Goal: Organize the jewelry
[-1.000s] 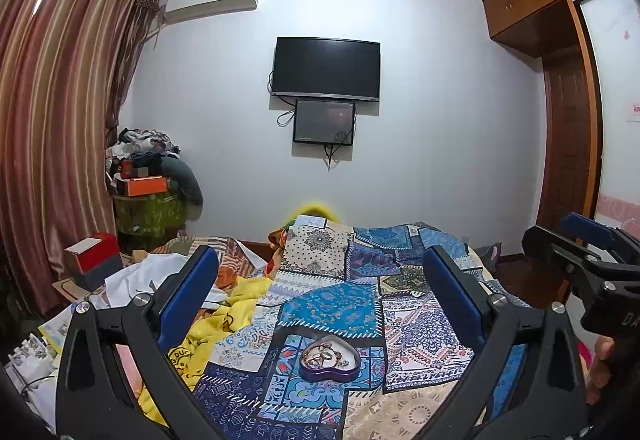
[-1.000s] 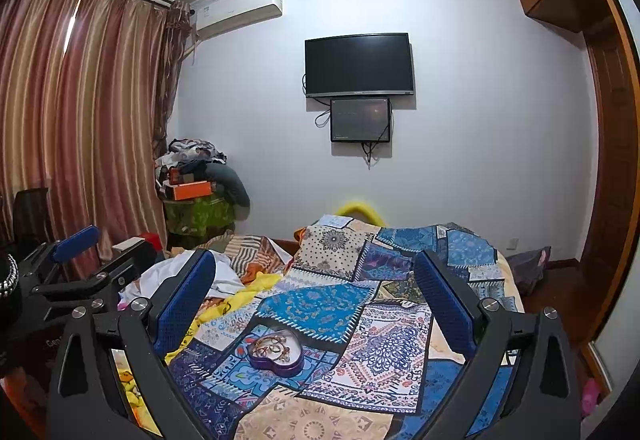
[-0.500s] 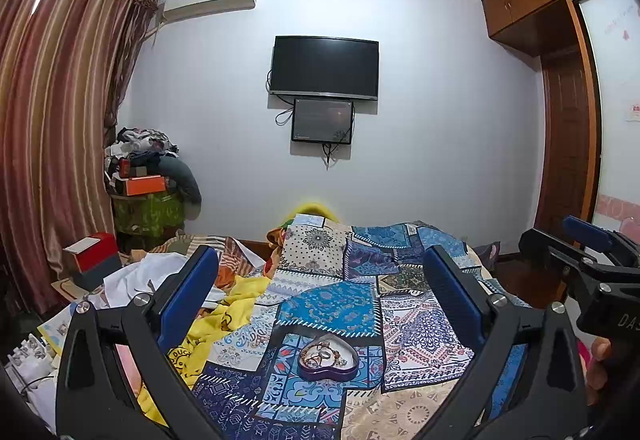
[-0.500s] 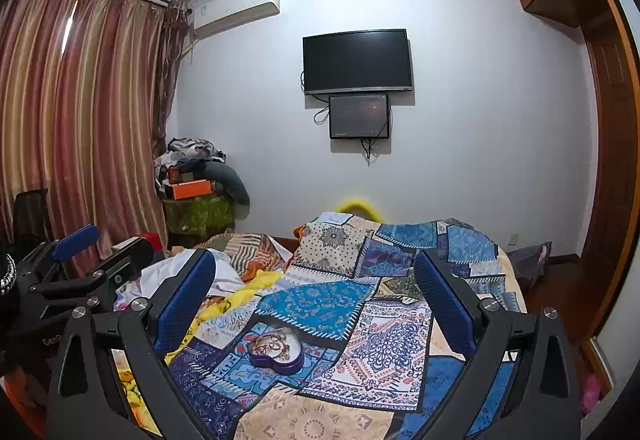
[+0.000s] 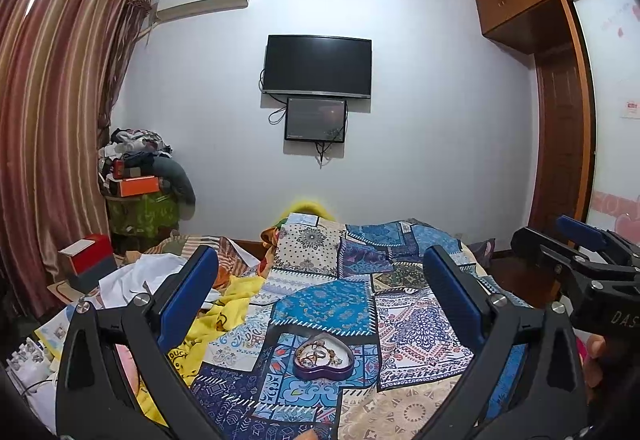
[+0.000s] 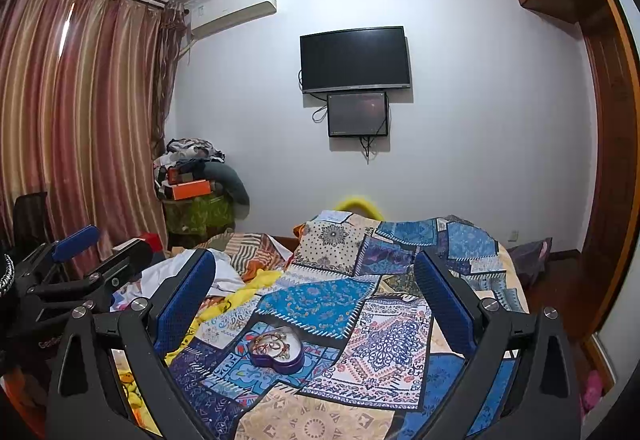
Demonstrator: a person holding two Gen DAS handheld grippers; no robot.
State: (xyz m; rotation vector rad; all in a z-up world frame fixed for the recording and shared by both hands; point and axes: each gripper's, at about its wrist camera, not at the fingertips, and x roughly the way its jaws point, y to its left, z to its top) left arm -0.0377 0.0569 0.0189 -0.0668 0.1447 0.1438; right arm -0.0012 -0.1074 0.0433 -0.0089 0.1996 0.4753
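A purple heart-shaped box (image 5: 323, 360) holding a tangle of gold-coloured jewelry (image 5: 316, 351) sits on the patchwork bedspread (image 5: 324, 304). It also shows in the right wrist view (image 6: 277, 351). My left gripper (image 5: 320, 284) is open and empty, held above the bed short of the box. My right gripper (image 6: 314, 286) is open and empty, likewise above the bed with the box low between its fingers. The right gripper shows at the right edge of the left wrist view (image 5: 580, 256), and the left one at the left edge of the right wrist view (image 6: 76, 260).
Yellow and white clothes (image 5: 224, 304) lie heaped on the bed's left side. A red box (image 5: 86, 260) and a pile of bags and an orange box (image 5: 138, 185) stand by the striped curtain (image 5: 48, 119). A television (image 5: 318, 65) hangs on the far wall; a wooden wardrobe (image 5: 560, 143) stands right.
Both grippers have dipped very slightly, with the view shifting a touch; the box and jewelry have not moved and both grippers stay open.
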